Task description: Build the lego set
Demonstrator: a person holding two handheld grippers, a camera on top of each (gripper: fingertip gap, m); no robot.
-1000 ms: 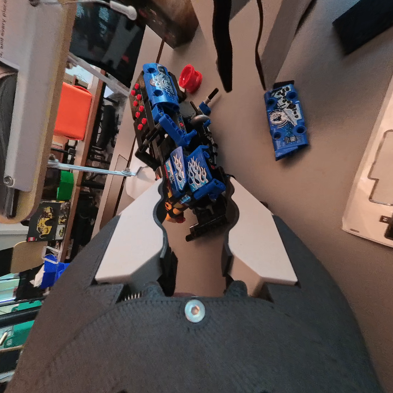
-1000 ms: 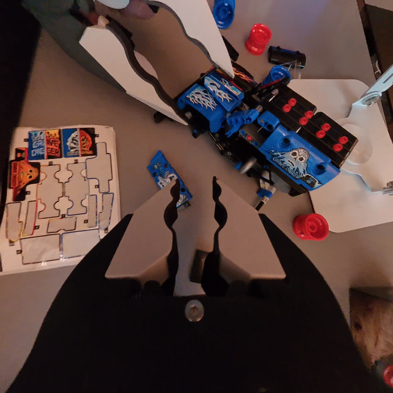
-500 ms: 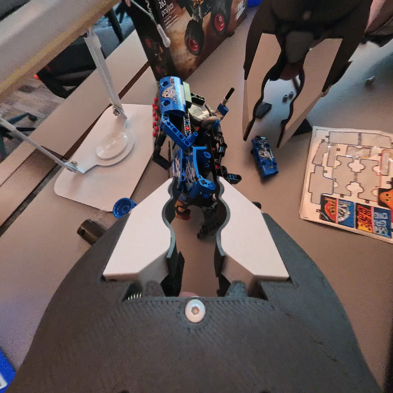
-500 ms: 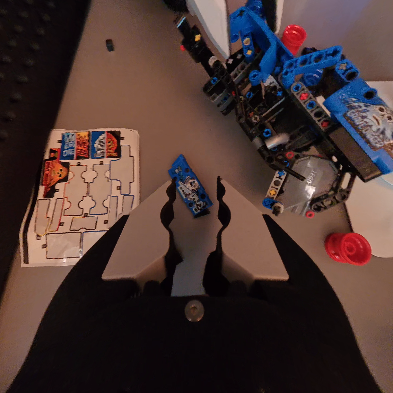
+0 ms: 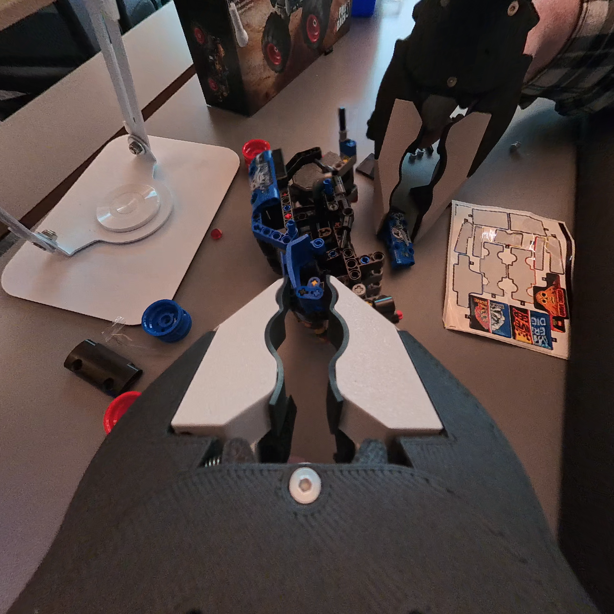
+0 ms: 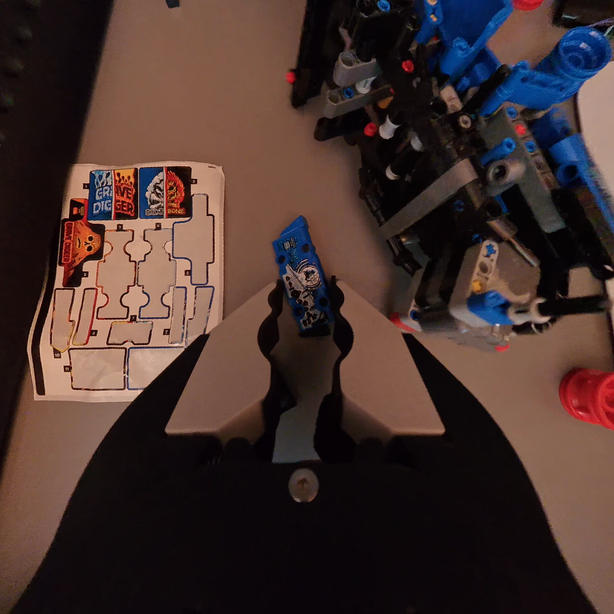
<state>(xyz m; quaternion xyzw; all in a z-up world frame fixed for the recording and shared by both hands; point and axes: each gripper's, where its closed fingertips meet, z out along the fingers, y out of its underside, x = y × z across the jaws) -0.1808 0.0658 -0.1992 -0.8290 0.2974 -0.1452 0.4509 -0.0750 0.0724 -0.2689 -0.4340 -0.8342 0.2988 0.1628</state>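
The half-built blue and black lego truck (image 5: 309, 216) lies on its side on the grey table, its underside showing in the right wrist view (image 6: 465, 159). My left gripper (image 5: 305, 286) is shut on the truck's near blue end. A loose blue printed panel (image 6: 304, 279) lies flat on the table beside the truck. My right gripper (image 6: 306, 285) points down over it, jaws narrowly open along both long sides of the panel, which rests on the table. The left wrist view shows that gripper (image 5: 403, 229) standing over the panel (image 5: 400, 244).
A sticker sheet (image 5: 505, 275) lies right of the panel, also seen in the right wrist view (image 6: 133, 279). A white lamp base (image 5: 116, 226), blue hub (image 5: 166, 320), black curved panel (image 5: 101, 365), red hubs (image 5: 116, 410) (image 6: 588, 398) and the set's box (image 5: 265, 50) surround the truck. About 12 cm separates my left fingertips from my right. About 20 cm separates my left fingertips from the white lamp base (image 5: 116, 226).
My left gripper has rolled the truck from upright onto its side. My right gripper has come down over the blue panel and its jaws have narrowed around it.
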